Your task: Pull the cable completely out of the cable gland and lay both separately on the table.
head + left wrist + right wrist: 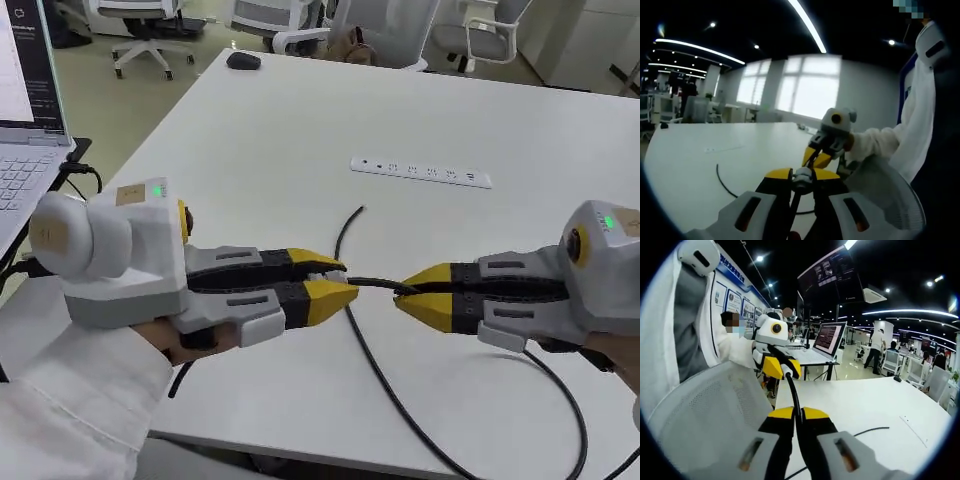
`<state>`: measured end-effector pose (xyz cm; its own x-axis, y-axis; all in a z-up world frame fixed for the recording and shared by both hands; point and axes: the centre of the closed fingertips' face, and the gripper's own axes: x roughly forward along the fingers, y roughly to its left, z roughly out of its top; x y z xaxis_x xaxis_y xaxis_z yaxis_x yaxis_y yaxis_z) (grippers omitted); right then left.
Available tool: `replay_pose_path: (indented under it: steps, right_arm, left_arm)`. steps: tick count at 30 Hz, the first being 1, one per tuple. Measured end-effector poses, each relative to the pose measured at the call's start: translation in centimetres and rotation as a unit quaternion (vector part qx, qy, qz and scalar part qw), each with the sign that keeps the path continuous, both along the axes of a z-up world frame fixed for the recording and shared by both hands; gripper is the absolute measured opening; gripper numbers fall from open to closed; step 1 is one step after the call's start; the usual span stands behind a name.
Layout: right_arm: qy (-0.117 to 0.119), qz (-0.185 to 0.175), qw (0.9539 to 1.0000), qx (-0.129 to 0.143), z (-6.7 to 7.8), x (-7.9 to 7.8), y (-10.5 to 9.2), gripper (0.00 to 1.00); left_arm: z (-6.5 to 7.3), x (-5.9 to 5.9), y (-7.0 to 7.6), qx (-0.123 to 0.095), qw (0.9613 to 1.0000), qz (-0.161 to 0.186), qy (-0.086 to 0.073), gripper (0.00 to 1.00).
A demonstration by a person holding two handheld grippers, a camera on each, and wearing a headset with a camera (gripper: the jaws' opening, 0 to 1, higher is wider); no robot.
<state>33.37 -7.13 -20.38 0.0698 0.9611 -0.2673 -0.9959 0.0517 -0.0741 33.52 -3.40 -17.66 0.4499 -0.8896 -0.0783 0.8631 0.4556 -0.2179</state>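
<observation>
A broad white counter [300, 130] stands in a bright open office, with pale office chairs [470, 42] beyond its far edge. Above its near part the left claw [340, 280] has its yellow-tipped jaws closed on a small pale-grey round cable gland [802, 175], which sits right between the tips in the left gripper view. Facing it tip to tip and just apart, the right claw [406, 291] has its yellow jaws pressed together on a thin black cable [378, 284]. A short straight stretch of the cable bridges the gap between the two claws. The cable passes through the gland, and in the left gripper view it runs on below the gland between the left jaws. Outward, the rest of the cable lies on the counter. One end curves away toward a long white power strip [420, 172], and another part trails to the near edge and loops under the right claw. Farther off, a black computer mouse [243, 61] lies near the far edge, and an open laptop [25, 110] stands off the left side.
</observation>
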Motion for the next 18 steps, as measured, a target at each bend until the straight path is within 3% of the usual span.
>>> replay_pose_path:
  steps: [7,11,14,18]
  right_arm:
    - [0.008,-0.029,0.9995,0.002,0.1,0.6,-2.3,0.04]
    - [0.009,-0.021,0.9997,-0.010,-0.3,0.0,-2.5,0.05]
    - [0.011,-0.023,0.9994,-0.024,-1.1,0.1,-2.6,0.07]
    - [0.009,-0.029,0.9991,-0.027,-1.0,0.3,-2.5,0.10]
  left_arm:
    - [0.7,0.5,0.7,-0.027,0.9995,0.017,0.005,0.17]
    - [0.5,0.0,0.0,-0.009,0.9999,0.004,-0.010,0.17]
    - [0.2,-0.2,-0.2,-0.001,1.0000,-0.003,-0.006,0.17]
    - [0.1,-0.4,-0.4,0.002,0.9999,-0.010,-0.007,0.17]
